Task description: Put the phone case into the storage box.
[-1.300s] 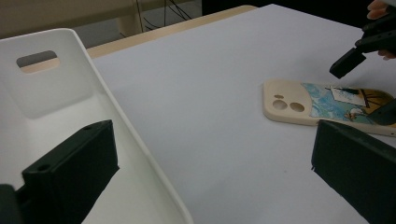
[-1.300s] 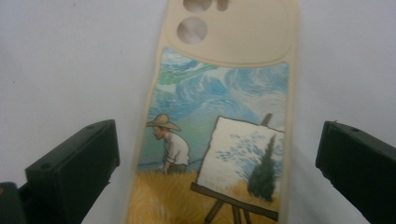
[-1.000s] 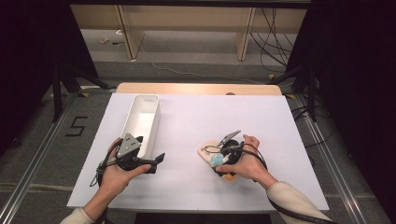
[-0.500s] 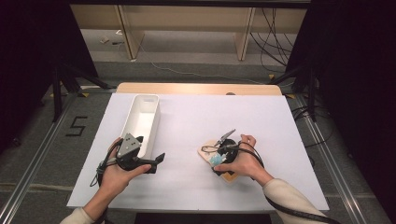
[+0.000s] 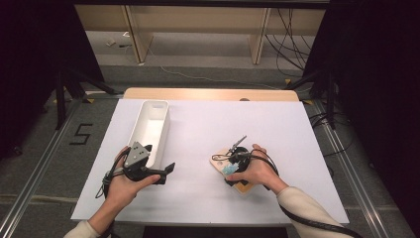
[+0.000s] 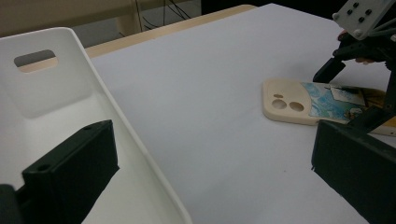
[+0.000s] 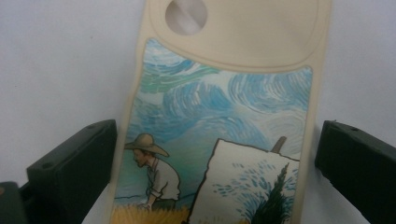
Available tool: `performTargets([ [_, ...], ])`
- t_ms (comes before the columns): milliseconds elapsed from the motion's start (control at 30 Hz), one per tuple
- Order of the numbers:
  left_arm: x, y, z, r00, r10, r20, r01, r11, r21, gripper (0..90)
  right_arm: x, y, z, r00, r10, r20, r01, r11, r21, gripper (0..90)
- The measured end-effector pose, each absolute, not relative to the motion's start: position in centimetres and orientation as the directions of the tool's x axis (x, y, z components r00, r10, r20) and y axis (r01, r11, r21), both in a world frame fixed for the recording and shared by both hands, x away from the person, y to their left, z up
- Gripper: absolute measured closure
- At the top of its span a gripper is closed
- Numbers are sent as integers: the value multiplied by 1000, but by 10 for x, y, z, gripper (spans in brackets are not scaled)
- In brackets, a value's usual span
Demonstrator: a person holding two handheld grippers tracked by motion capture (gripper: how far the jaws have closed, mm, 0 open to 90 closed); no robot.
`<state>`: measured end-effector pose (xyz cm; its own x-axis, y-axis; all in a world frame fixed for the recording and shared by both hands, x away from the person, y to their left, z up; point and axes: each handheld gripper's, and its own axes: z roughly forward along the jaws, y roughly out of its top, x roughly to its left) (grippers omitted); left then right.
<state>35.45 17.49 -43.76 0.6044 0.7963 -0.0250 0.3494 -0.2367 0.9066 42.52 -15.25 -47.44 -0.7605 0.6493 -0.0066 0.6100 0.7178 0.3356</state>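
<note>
One camera looked down from overhead; each gripper's camera sat low and close, both catching the phone case (image 6: pixel 308 105) too.

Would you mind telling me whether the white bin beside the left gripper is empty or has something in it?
Empty, as far as shown: the white bin shows only bare white floor and walls in the high and left gripper views.

Both grippers, left (image 5: pixel 166 171) and right (image 5: pixel 229 163), hold jaws apart.
</note>
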Motion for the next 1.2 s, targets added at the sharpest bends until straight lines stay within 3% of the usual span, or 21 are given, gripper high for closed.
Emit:
performTargets([
  [633, 355, 175, -438, 605, 796, -24, 349, -238, 907, 0, 422, -151, -471, -733, 681, -13, 637, 692, 340, 101],
  [1200, 355, 175, -437, 603, 797, -24, 349, -236, 907, 0, 421, -151, -470, -716, 698, -12, 651, 673, 350, 119],
])
